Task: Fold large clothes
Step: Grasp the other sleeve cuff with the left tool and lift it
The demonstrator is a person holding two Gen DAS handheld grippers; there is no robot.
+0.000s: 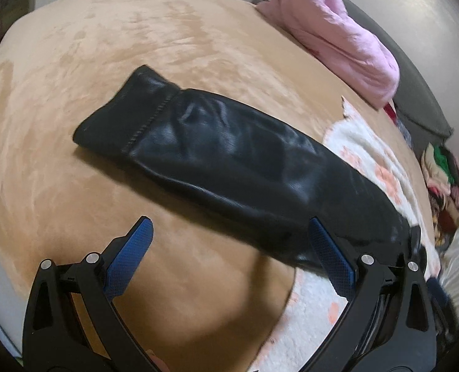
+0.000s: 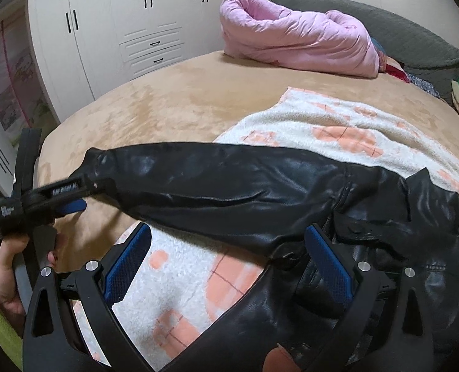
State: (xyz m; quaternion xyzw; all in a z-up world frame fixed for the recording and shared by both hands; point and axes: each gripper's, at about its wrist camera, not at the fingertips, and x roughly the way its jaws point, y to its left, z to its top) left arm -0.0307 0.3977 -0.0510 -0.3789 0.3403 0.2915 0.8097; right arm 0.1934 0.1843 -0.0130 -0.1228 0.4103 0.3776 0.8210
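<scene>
A black leather jacket (image 2: 369, 223) lies on the bed, its body at the lower right of the right wrist view. One sleeve (image 1: 217, 152) stretches out flat to the left, with its cuff (image 1: 121, 114) farthest away on the tan cover. My left gripper (image 1: 229, 221) is open just short of the sleeve and grips nothing; its right finger overlaps the sleeve's near end. In the right wrist view the left gripper (image 2: 87, 197) sits beside the cuff, held by a hand (image 2: 6, 266). My right gripper (image 2: 228, 227) is open over the armpit area with nothing in it.
The bed has a tan plush cover (image 1: 111, 46). A white blanket with peach patches (image 2: 331, 124) lies under the jacket. A rolled pink quilt (image 2: 297, 40) and a grey cushion (image 2: 415, 37) are at the head. White wardrobe (image 2: 115, 24) behind; clothes pile (image 1: 443, 183) at right.
</scene>
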